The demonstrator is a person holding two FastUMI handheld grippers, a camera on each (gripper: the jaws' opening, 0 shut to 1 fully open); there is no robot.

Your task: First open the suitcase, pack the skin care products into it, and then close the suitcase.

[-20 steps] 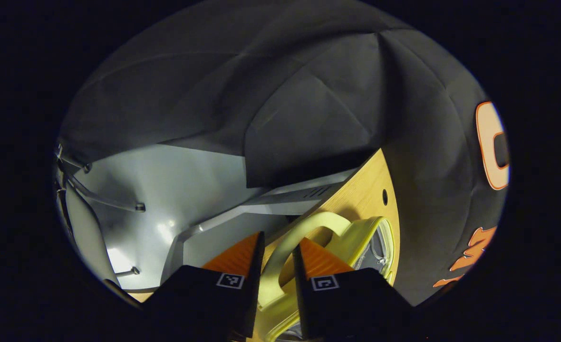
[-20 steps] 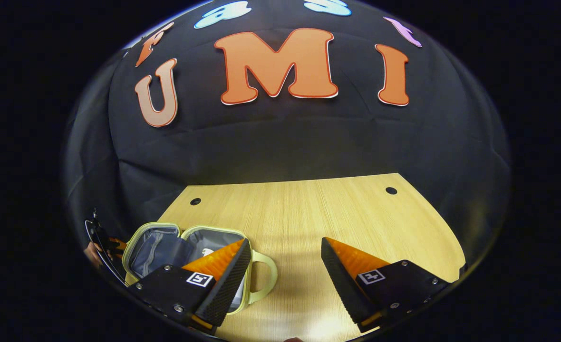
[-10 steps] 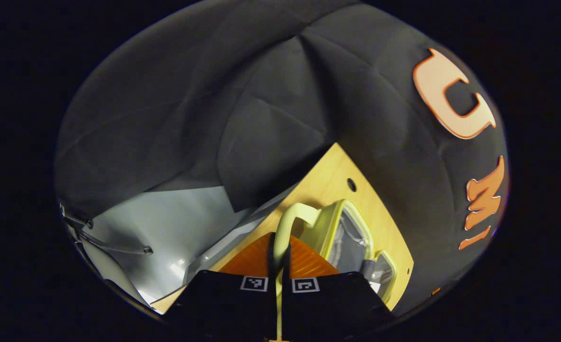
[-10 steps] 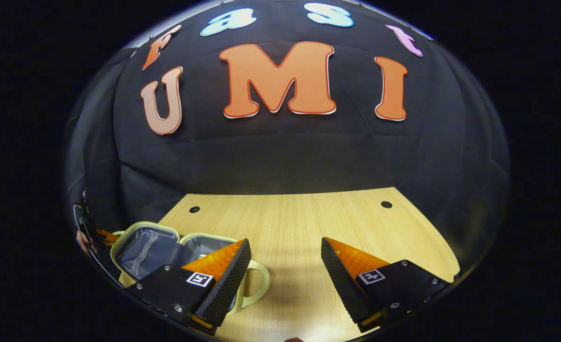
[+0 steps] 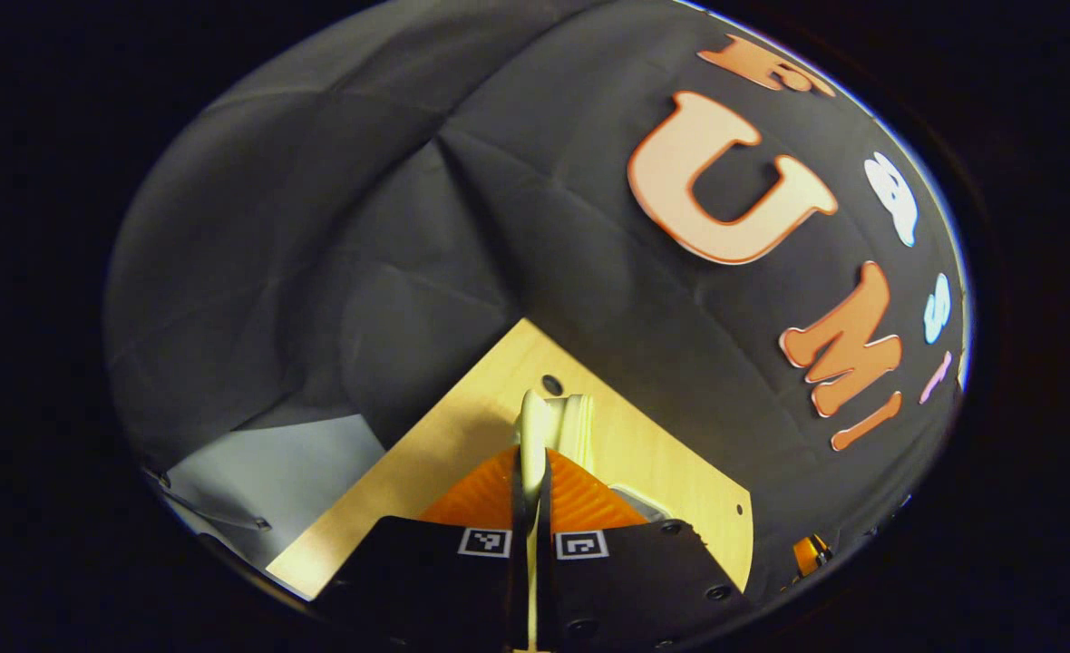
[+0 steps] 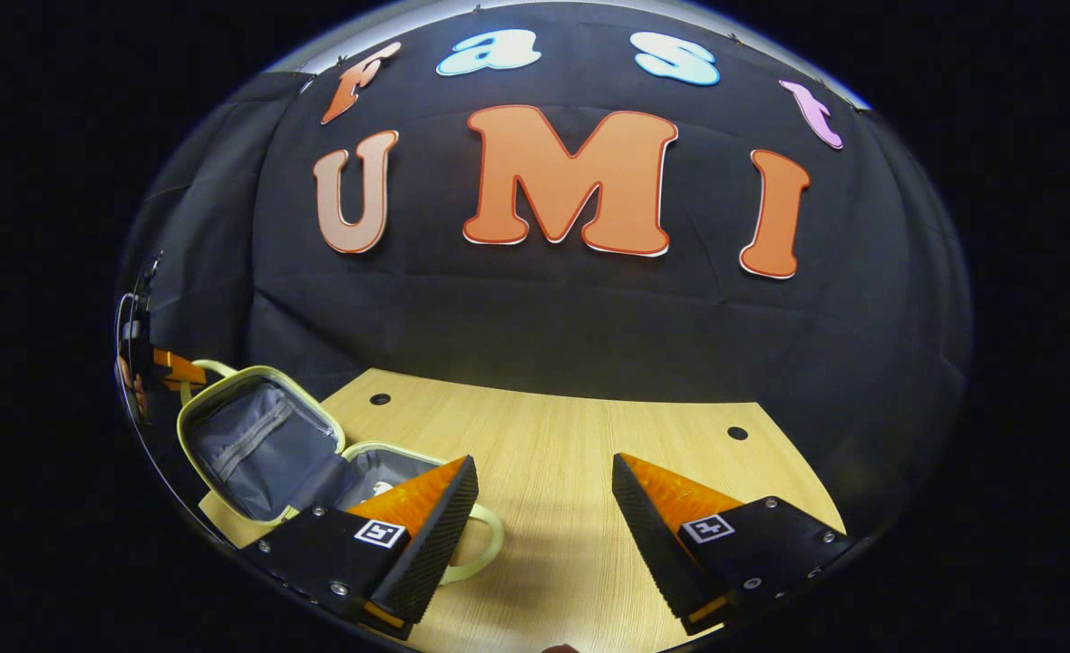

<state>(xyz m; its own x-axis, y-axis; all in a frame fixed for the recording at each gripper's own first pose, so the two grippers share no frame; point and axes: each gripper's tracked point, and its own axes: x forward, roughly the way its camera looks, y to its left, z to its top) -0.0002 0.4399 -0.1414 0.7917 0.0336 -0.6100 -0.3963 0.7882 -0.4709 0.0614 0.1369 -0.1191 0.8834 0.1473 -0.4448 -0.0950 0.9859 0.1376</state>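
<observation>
A small pale-yellow suitcase [image 6: 204, 404] with grey lining lies open at the table's left in the right gripper view. Its lid [image 6: 258, 444] is tilted up, half raised over the base [image 6: 374, 464]. My left gripper [image 5: 532, 458] is shut on the lid's yellow handle [image 5: 532, 415], which stands edge-on between its fingers; in the right gripper view that gripper [image 6: 150, 363] sits at the far left behind the lid. My right gripper [image 6: 544, 467] is open above the bare table, just right of the base's handle [image 6: 482, 544]. A small white thing lies in the base, mostly hidden.
The light wooden table [image 6: 589, 453] has small round holes [image 6: 736, 433] near its back edge. Black cloth walls close it in at the back and sides. Grey floor [image 5: 267, 462] lies beyond the table's left edge in the left gripper view.
The left gripper closed on the lid's handle and swung the lid up from flat to half raised. The right gripper stayed open in about the same place.
</observation>
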